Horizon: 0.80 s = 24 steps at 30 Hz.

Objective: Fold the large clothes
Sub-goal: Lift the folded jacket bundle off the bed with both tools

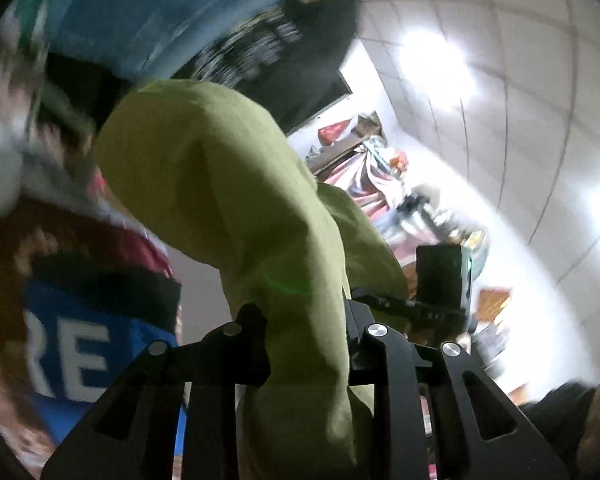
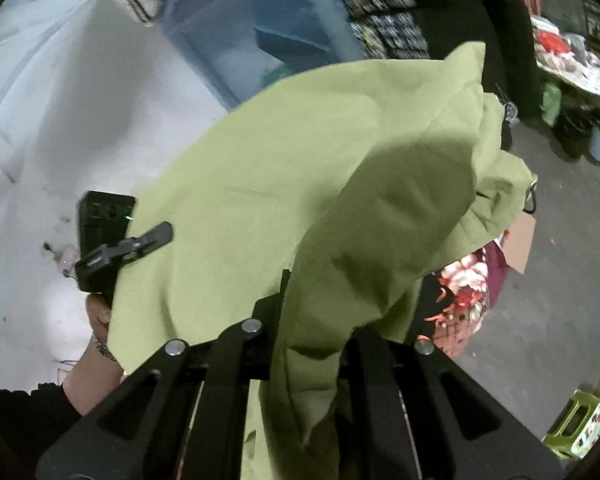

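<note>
The left claw (image 1: 306, 344) is pinching a thick bunch of the green garment (image 1: 220, 184), with the cloth squeezed right between its two black fingers (image 1: 248, 344) and spilling both up ahead of them and down toward the camera. The right claw (image 2: 312, 332) is doing the same thing, clamped on another fold of the green garment (image 2: 300, 168), so the fabric is held up off any surface and strung between the two of them. From the right wrist view the cloth fans out wide and drapes over toward the other tool, where the left claw's black body (image 2: 104, 236) pokes out from under the edge of the fabric, and the person's hand (image 2: 96, 320) with a watch or bracelet on the wrist grips it just below. In the left wrist view the right tool's black camera block (image 1: 444, 276) shows just beside the garment on the right. Further out it gets blurry: a blue piece with white letters "RE" (image 1: 80, 352) sits low left in the left view, with dark red and black cloth around it, and a tiled ceiling with bright lights (image 1: 440, 60) fills the right side. In the right view there's grey floor (image 2: 560, 280), a green stool (image 2: 580, 424) at the lower right, some red patterned fabric (image 2: 464, 292) under the garment, and a pale sheet-like surface (image 2: 60, 120) on the left.
</note>
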### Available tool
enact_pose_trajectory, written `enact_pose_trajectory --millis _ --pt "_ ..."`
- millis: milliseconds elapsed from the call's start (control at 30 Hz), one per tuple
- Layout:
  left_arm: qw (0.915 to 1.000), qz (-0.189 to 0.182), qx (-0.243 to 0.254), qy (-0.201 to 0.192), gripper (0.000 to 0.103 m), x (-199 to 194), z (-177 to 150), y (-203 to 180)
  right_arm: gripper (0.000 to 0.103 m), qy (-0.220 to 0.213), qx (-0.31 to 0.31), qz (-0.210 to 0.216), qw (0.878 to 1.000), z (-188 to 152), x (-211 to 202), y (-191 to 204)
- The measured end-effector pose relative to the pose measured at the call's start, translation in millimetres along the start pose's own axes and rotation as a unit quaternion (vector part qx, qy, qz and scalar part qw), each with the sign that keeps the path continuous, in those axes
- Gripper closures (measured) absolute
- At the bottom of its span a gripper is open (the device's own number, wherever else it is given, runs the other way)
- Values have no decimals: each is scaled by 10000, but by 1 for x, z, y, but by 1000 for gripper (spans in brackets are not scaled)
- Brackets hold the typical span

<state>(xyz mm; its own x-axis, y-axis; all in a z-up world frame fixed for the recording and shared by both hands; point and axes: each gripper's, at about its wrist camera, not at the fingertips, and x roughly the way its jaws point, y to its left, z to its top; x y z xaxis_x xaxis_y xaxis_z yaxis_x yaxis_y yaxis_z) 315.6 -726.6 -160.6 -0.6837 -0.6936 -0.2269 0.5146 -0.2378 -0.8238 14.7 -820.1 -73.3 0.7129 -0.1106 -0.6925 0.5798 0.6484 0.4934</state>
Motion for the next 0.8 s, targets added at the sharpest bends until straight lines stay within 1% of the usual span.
enact_pose_trajectory --millis 33,67,100,167,267,300,333,367,400,433,467,500,533,567,600,633,667,700,733,800 --pt "9996 -10 -271 17 80 6 -12 28 95 67 54 -8 10000 -1 12 -12" --pt "9990 21 -444 47 80 10 -21 49 95 137 101 -4 9999 -2 20 -21" --pt "9981 76 -613 80 80 12 -27 72 95 278 180 15 9994 -6 42 -34" --pt "9939 343 -1045 125 80 13 -49 131 95 531 343 47 9980 -18 92 -62" --pt "9890 566 -1363 129 79 0 -68 190 95 881 456 78 9950 -37 161 -90" --pt "9877 615 -1436 114 78 -6 -73 205 95 935 414 64 9947 -42 177 -96" --pt "9865 624 -1514 72 76 -13 -78 219 94 940 369 42 9949 -46 184 -96" --pt "9867 583 -1516 46 75 -19 -83 230 93 899 341 121 9953 -51 196 -102" --pt "9877 611 -1441 50 72 -24 -82 235 91 878 352 206 9953 -56 200 -103" --pt "9898 777 -1192 124 67 -26 -84 235 85 877 339 227 9953 -61 206 -107" --pt "9907 970 -920 239 63 -27 -86 232 81 899 298 166 9954 -67 211 -111" --pt "9906 1091 -766 320 53 -25 -86 233 74 916 279 105 9953 -72 213 -115" --pt "9893 1269 -571 434 43 -23 -86 232 65 953 264 -19 9951 -78 213 -118" --pt "9880 1404 -363 525 40 -22 -87 230 63 1006 271 -112 9945 -88 213 -126" --pt "9861 1542 -138 606 34 -20 -89 227 56 1027 316 -141 9941 -93 210 -131" --pt "9838 1669 -9 647 28 -21 -90 228 49 1084 330 -272 9932 -102 209 -140" --pt "9813 1792 114 693 27 -20 -89 230 45 1160 257 -550 9914 -111 209 -147" --pt "9784 1916 244 739 23 -18 -91 227 41 1188 208 -723 9901 -118 207 -152" --pt "9769 1978 295 759 19 -19 -91 227 40 1247 236 -866 9881 -127 204 -160" --pt "9699 2241 488 824 12 -18 -93 222 36 1334 449 -945 9855 -140 196 -173"
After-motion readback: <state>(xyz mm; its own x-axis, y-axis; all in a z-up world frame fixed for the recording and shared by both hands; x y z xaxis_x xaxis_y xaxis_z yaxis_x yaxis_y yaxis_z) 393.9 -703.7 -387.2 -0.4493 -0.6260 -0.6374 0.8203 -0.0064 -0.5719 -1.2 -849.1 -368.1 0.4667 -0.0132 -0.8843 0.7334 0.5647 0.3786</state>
